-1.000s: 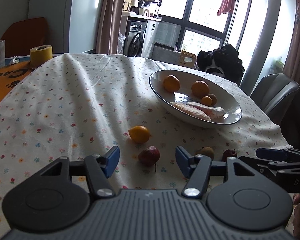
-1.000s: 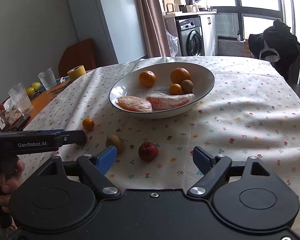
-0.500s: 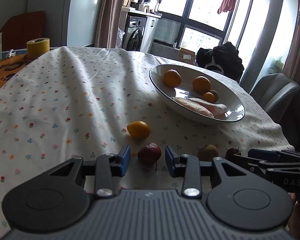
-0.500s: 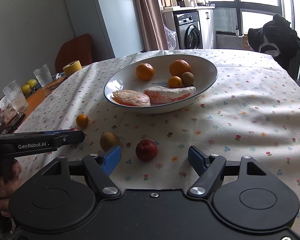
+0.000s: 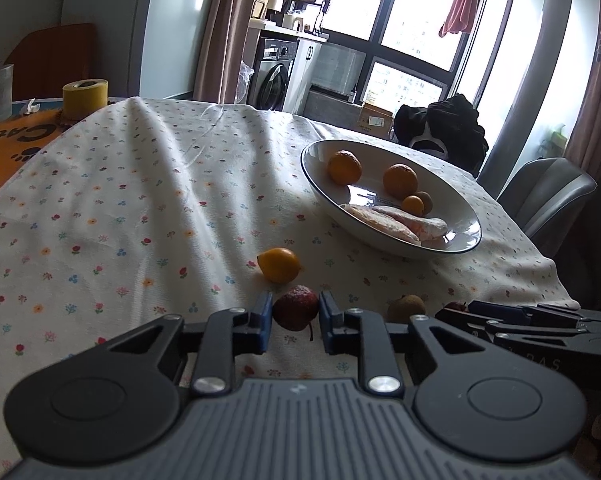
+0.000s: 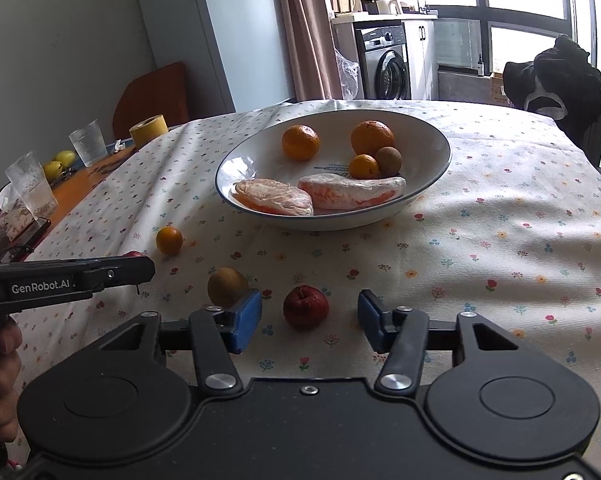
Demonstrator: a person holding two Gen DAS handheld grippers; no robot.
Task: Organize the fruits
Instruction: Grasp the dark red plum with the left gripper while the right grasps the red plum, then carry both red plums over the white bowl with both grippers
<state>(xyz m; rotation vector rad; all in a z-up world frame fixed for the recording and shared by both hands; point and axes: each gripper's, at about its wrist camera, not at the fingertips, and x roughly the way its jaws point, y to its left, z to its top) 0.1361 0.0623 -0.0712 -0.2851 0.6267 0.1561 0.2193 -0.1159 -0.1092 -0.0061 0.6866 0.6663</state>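
Observation:
In the left wrist view my left gripper is shut on a rough red fruit that rests on the flowered tablecloth. A small orange fruit lies just beyond it, and a brown fruit lies to its right. The white bowl further back holds oranges, a brown fruit and two peeled citrus pieces. In the right wrist view my right gripper is open, with a second red fruit between its blue pads and clear of both. The brown fruit sits beside the left pad.
The left gripper, held by a hand, reaches in from the left. Glasses and a yellow tape roll stand on the bare orange table end. A grey chair and a chair draped in black clothing stand at the far side.
My left gripper's jaws have shut from wide open onto the red fruit. My right gripper has moved forward, so the other red fruit now sits between its pads.

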